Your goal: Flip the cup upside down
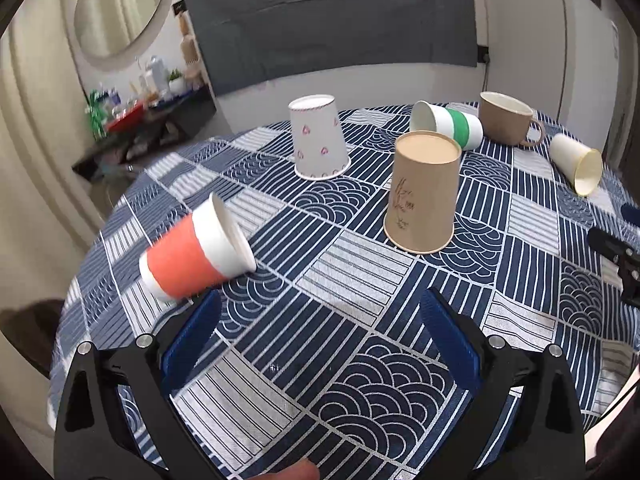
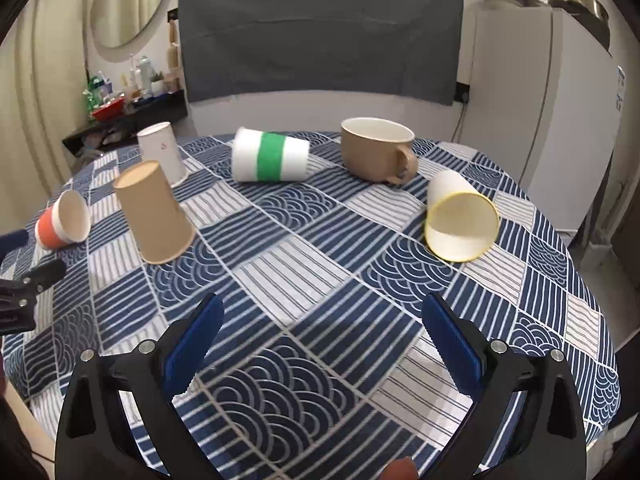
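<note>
Several cups stand or lie on a round table with a blue patterned cloth point(image 1: 360, 264). An orange-banded paper cup point(image 1: 196, 252) lies on its side just ahead and left of my open, empty left gripper point(image 1: 320, 320); it also shows in the right wrist view point(image 2: 62, 222). A tan paper cup point(image 1: 422, 192) point(image 2: 154, 214) and a white cup with pink hearts point(image 1: 318, 138) point(image 2: 162, 152) stand upside down. A green-banded cup point(image 1: 448, 122) point(image 2: 272, 155) and a yellow-rimmed white cup point(image 1: 578, 162) point(image 2: 458, 220) lie on their sides. My right gripper point(image 2: 320, 320) is open and empty.
A brown ceramic mug point(image 2: 376, 152) point(image 1: 508, 118) stands upright at the back. A dark covered chair back point(image 2: 320, 36) rises behind the table. A cluttered shelf point(image 2: 120, 108) is at the left, a white fridge point(image 2: 544, 120) at the right.
</note>
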Tool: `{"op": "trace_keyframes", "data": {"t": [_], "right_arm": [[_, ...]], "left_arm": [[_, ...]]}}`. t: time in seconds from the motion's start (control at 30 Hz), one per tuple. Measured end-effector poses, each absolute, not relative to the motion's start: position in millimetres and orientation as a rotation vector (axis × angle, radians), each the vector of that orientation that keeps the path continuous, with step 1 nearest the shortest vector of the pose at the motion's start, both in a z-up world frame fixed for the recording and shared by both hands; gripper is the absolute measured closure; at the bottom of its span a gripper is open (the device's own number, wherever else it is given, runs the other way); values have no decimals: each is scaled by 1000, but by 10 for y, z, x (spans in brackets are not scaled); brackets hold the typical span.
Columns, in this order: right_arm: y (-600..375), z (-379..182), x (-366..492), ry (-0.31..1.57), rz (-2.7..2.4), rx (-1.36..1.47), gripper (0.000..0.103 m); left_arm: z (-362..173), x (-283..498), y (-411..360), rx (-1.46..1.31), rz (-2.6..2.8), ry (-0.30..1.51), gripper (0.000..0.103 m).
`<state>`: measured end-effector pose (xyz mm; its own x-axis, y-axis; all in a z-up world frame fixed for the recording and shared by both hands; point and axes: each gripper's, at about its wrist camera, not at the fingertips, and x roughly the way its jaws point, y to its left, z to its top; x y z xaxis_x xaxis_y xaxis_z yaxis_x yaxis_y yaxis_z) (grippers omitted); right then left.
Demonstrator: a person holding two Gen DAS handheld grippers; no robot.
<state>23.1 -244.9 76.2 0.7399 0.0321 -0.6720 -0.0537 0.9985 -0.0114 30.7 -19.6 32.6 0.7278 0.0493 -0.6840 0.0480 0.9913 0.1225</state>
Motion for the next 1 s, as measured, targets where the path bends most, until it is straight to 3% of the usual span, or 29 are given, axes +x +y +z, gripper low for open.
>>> {"op": "trace_keyframes", "data": {"t": [1.0], "right_arm": [[-1836,488,158,718,166,-89,8]], "left_arm": [[22,178,-109,94,-49,675,6]]}}
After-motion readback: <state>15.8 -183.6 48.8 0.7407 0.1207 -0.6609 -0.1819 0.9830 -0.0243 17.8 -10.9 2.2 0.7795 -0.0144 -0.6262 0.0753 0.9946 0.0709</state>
